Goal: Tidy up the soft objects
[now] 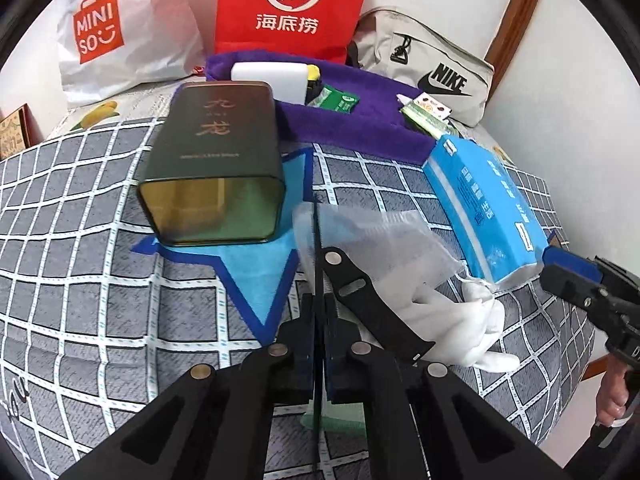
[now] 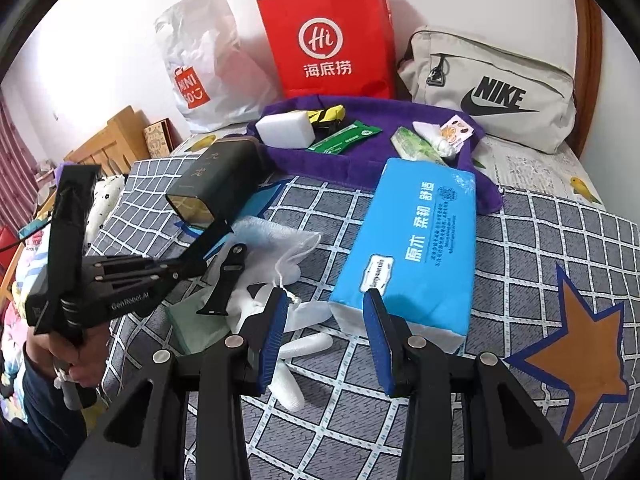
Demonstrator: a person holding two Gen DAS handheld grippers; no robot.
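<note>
Where the grey checked bedcover [image 2: 520, 240] spreads across the whole foreground, it carries every item listed below, with a blue star patch [image 1: 256, 276] and an orange star patch [image 2: 576, 360] sewn on it. Against the far wall stand a white MINISO bag [image 2: 200, 72], a red paper bag [image 2: 328, 40] at centre and a beige Nike bag [image 2: 492, 88] to the right. Just in front of them lies a purple towel [image 2: 360, 160], bearing a white sponge block [image 2: 285, 130], a green sachet [image 2: 346, 138] and small packets on its right part. A blue tissue pack [image 2: 416, 248] lies lengthwise near the right, its far end on the towel's edge. A dark green tin [image 1: 216, 164] lies on its side to the left, open mouth facing near, resting on the blue star patch. A white mesh drawstring pouch [image 1: 380, 240] lies between tin and tissue pack, with a white glove [image 1: 460, 328] just beside its near end and a black watch strap [image 1: 372, 300] lying over both. The left gripper [image 1: 318, 216] is clenched tight, its jaws pressed together on what appears to be the pouch's left edge, though the thin fabric is hard to make out there. The right gripper [image 2: 326, 336] stands part-open and grasps nothing, hovering over the glove fingers, its right finger close to the near end of the tissue pack.
</note>
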